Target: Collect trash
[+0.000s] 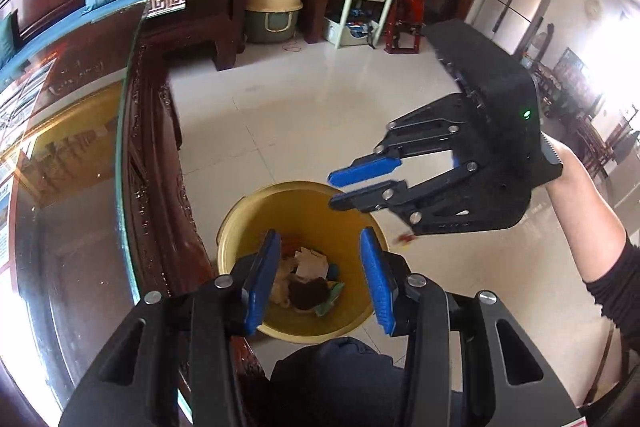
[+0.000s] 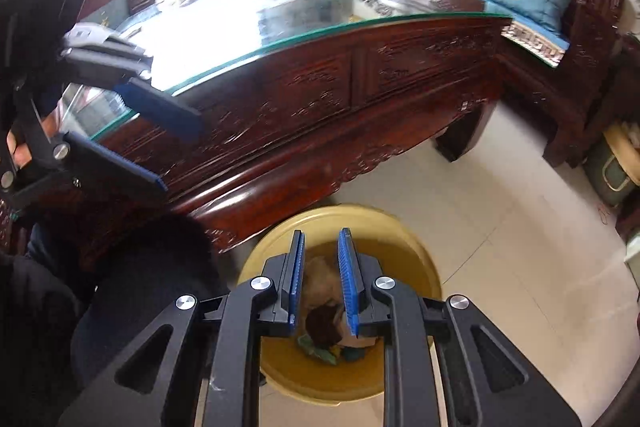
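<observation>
Left gripper [image 1: 320, 279]: blue-padded black fingers spread wide and empty, aimed down over the round yellow plastic bin [image 1: 304, 331].
Right gripper [image 2: 322, 281]: blue pads parted by a narrow gap with nothing between them, also pointing down into the bin [image 2: 416, 255]; held by a bare forearm in a dark sleeve.
Trash [image 1: 308, 279]: crumpled paper, brown and green scraps lying in the bin's bottom, partly hidden by fingers.
Bin position: on pale tiled floor [image 1: 304, 99], beside the carved dark-wood glass-topped table [image 2: 320, 87].
</observation>
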{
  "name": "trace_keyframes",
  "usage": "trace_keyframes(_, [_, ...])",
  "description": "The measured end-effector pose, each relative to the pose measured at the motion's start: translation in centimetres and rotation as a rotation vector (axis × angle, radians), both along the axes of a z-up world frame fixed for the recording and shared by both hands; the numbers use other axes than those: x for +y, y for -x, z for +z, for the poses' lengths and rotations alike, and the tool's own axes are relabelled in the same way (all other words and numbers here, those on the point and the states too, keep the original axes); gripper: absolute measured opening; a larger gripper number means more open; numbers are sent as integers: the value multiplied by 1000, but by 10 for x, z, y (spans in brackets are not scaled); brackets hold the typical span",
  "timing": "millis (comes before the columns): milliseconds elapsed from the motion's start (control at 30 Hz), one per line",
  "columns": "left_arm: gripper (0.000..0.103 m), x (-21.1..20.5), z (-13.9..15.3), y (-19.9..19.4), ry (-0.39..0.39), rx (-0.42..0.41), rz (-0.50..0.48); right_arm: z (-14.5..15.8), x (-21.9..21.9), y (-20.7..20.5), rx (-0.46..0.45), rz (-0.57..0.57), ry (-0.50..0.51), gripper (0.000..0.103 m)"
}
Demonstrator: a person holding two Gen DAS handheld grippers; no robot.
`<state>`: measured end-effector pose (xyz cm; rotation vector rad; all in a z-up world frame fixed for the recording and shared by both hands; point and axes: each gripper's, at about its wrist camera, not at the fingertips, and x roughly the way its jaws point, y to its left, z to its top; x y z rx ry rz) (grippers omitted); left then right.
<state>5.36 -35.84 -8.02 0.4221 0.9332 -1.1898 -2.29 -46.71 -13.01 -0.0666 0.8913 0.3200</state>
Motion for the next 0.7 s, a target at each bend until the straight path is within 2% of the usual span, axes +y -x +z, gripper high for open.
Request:
trace_keyframes(67, [43,2,0,1,12,-9,23,5,-6,5,-24,-20,-36,23])
trace_keyframes(100, [45,4,1,1,17,-10,34,7,-7,7,-40,-31,-38,26])
trace_keyframes(133, [45,4,2,1,22,-13,43,10,-8,9,-58,-53,-31,34])
trace_keyframes(200, [49,6,4,3,31,-30,61,15,-8,11,-65,-77,-26,40])
trace_keyframes(333, [57,10,10,5,56,-62,90,23,-6,15,-86,-85,-33,42])
trace_keyframes(467, [66,19,17,5,84,-88,133,31,3,18,-106,-108,-6,50])
trace_keyframes(700, [84,41,37,3,147,-146,260,46,17,25,-147,-222,2,56])
